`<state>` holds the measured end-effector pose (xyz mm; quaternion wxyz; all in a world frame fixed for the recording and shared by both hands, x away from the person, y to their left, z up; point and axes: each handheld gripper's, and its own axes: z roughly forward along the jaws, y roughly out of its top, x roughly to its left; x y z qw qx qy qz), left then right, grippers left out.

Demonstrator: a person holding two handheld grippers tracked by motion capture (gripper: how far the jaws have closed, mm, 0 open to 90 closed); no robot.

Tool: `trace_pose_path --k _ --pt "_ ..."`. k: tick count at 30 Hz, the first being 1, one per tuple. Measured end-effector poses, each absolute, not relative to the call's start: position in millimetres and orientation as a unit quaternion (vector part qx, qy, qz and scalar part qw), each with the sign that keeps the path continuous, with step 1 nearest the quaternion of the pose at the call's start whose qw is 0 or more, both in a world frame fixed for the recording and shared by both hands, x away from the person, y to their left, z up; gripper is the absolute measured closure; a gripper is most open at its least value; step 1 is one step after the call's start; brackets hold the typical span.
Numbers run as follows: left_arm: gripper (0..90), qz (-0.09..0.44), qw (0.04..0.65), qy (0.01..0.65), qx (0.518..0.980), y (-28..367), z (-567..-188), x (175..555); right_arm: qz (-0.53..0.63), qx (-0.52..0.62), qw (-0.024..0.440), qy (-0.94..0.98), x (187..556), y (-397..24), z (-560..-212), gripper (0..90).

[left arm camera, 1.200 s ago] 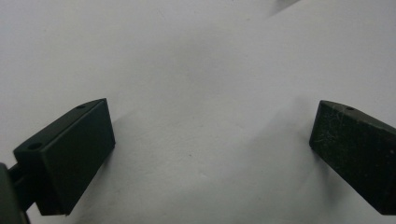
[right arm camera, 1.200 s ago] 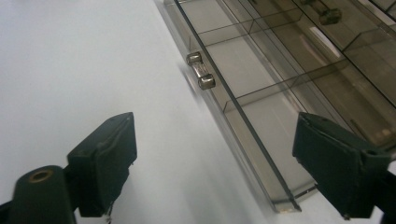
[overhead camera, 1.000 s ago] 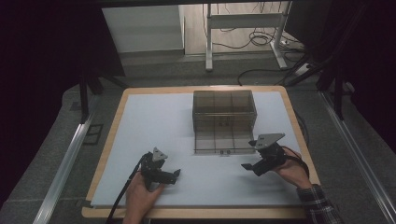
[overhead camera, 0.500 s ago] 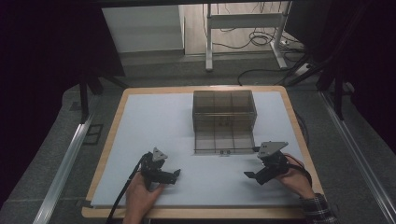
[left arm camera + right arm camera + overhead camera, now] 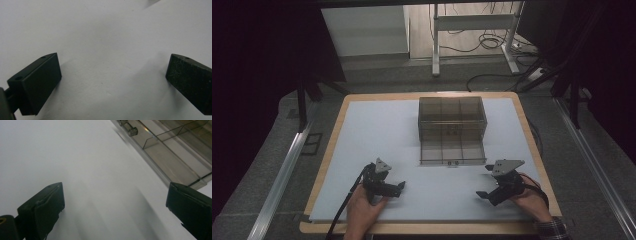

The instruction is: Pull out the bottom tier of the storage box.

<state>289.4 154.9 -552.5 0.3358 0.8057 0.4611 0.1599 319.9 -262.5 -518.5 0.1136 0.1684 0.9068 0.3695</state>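
Item 1: smoke-tinted drawer box (image 5: pixel 452 120), mid-table, bottom drawer (image 5: pixel 453 154) pulled out. Right gripper (image 5: pixel 484 193) just beside the drawer front, jaws spread, empty. Left gripper (image 5: pixel 401 186) likewise spread. Advice: push the drawer front squarely, at centre.

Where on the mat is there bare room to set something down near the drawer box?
Bare mat lies left of the drawer box, out to the table's wooden edge, and between the left gripper and right gripper. It is tightest right of the box and at the pulled-out bottom drawer.
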Motion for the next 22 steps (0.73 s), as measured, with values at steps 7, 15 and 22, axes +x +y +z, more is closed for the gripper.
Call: trace_pose_path --k 7,15,22 --pt "0.0 0.16 0.336 0.461 0.806 155 -553 289 0.372 0.176 0.102 0.905 316 -265 -525 1.7" --pt "0.0 0.16 0.336 0.461 0.806 155 -553 289 0.358 0.18 0.092 0.912 317 -265 -533 1.6" --pt "0.0 0.16 0.336 0.461 0.806 155 -553 289 0.358 0.181 0.091 0.911 317 -265 -533 1.4"
